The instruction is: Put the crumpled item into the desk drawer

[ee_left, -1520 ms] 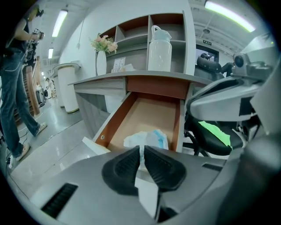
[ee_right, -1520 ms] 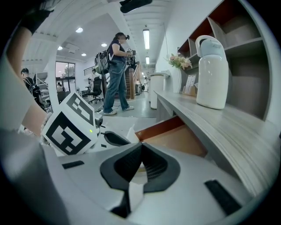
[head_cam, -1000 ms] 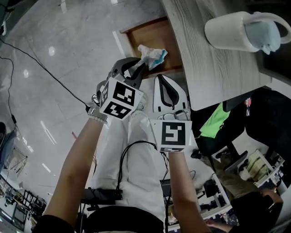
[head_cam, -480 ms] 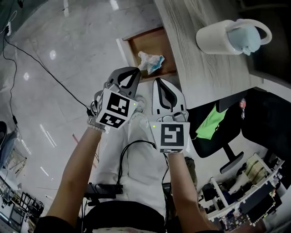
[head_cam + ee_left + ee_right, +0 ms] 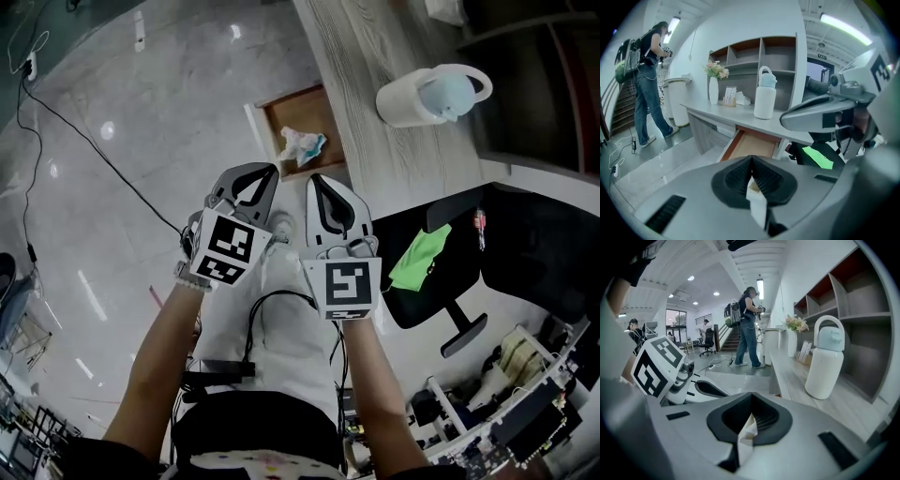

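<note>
In the open desk drawer (image 5: 302, 111), at twelve o'clock from both grippers in the head view, the crumpled item (image 5: 302, 145) lay as a white and pale-blue wad toward the drawer's near end, well apart from either tool. The drawer stood pulled out from the left edge of the grey wood-grain table (image 5: 361, 141), over a glossy floor. The left gripper (image 5: 269, 172) and the right gripper (image 5: 316, 182) were held side by side, just beside each other, tips pointing toward twelve o'clock. In the left gripper view the jaws were closed tip to tip, with nothing clamped between the ribbed pads, and the drawer's brown bottom showed beyond them. In the right gripper view the jaws were likewise closed and held nothing. On the table at two o'clock from the grippers stood a white jug (image 5: 412, 97) with a pale-blue top and a loop handle. At four o'clock, a bright green cloth (image 5: 415, 263) lay over a black chair (image 5: 450, 253). A black cable (image 5: 89, 136) trailed across the floor at ten o'clock.
</note>
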Motion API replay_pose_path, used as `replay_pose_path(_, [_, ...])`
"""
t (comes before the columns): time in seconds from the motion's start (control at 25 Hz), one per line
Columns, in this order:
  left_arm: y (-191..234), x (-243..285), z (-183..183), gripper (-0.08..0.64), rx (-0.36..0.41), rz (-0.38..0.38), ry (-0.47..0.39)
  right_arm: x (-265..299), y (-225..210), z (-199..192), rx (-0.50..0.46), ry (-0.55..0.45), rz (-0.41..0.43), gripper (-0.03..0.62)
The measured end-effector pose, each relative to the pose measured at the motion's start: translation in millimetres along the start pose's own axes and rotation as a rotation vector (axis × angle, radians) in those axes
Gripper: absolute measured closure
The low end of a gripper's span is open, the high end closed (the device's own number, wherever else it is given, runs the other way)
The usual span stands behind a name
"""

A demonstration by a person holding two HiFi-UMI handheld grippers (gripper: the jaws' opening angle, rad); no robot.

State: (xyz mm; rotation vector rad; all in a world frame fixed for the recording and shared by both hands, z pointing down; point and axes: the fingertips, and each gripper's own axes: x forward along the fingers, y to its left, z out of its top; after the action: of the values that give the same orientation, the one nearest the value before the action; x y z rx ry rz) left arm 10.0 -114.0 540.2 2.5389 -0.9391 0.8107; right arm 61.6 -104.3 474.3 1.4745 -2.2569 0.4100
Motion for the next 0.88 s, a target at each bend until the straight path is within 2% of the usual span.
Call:
replay_pose_path(0.16, [1.9, -26.3, 22.0, 0.549, -0.025, 0.004, -0.018, -14.8, 3.5, 20.4, -0.022, -0.009, 0.004, 0.588])
replay_pose_path(0.48, [1.2, -78.7, 69.9, 0.549, 0.041, 0.026, -0.107, -44.5, 11.6, 55.4, -0.053, -0.047, -0.008, 0.588])
replay_pose_path(0.88, [-3.9, -127.5, 112.5, 0.549, 0.074, 0.029, -0.187, -70.0, 7.4, 99.7, -0.066, -0.103, -0.049, 0.588])
